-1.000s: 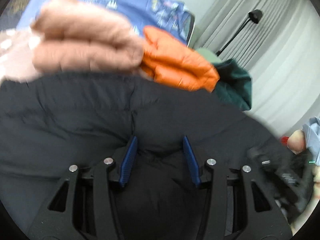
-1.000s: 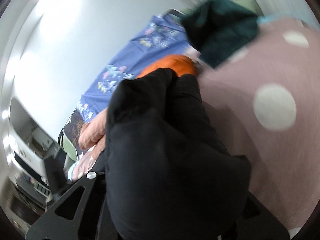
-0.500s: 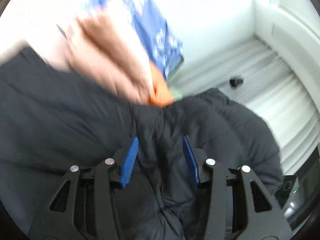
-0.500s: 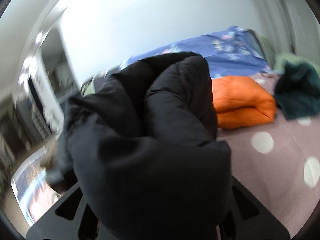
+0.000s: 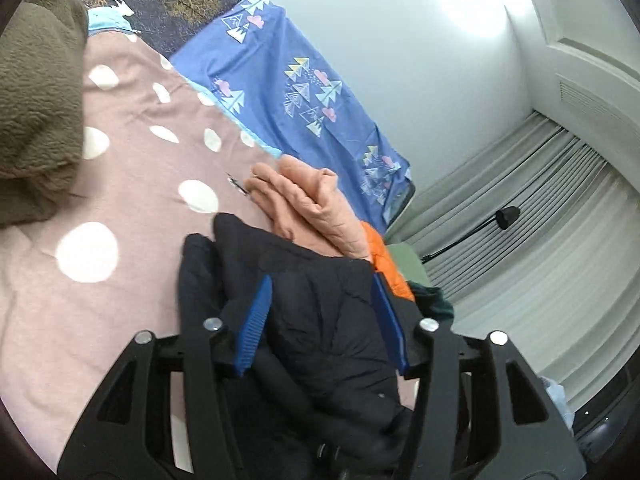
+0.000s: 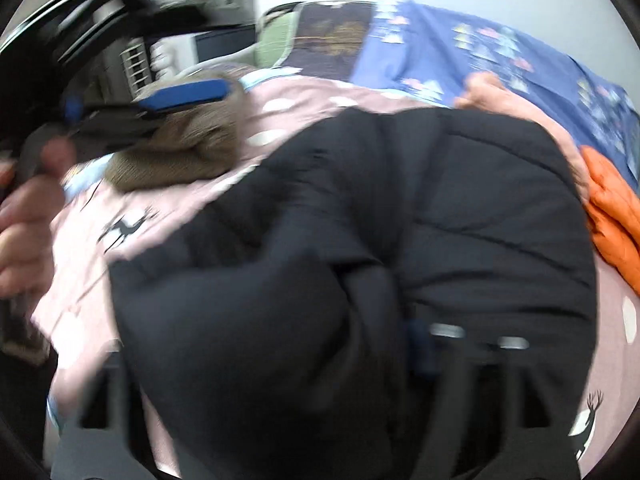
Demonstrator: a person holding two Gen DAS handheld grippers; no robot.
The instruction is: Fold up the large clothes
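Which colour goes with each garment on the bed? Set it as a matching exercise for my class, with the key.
Things:
1. puffer jacket between the left tongs
2. fleece garment at the far left
3. folded jacket at the right edge
4. bedspread

Colours:
A. orange
B. pink with white dots
C. black
D. olive-brown

Pairs: 1-C, 2-D, 3-A, 4-B
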